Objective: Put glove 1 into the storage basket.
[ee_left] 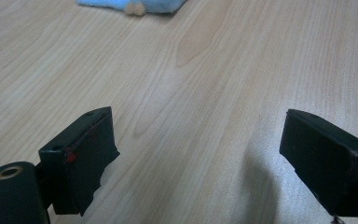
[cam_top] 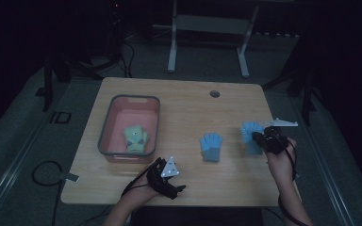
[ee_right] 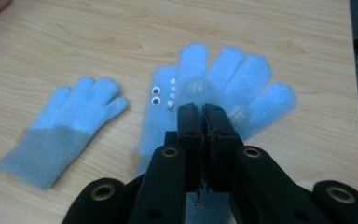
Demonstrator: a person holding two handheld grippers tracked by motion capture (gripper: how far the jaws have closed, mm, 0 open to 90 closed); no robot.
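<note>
Clamping right gripper pinches blue glove at frame centre; second blue glove lies lower left. Left gripper gapes empty. Yellow gloves already binned in tub; two blue ones left.

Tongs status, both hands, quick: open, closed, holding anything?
Left tongs: open, nothing between them.
Right tongs: shut on the blue glove.
</note>
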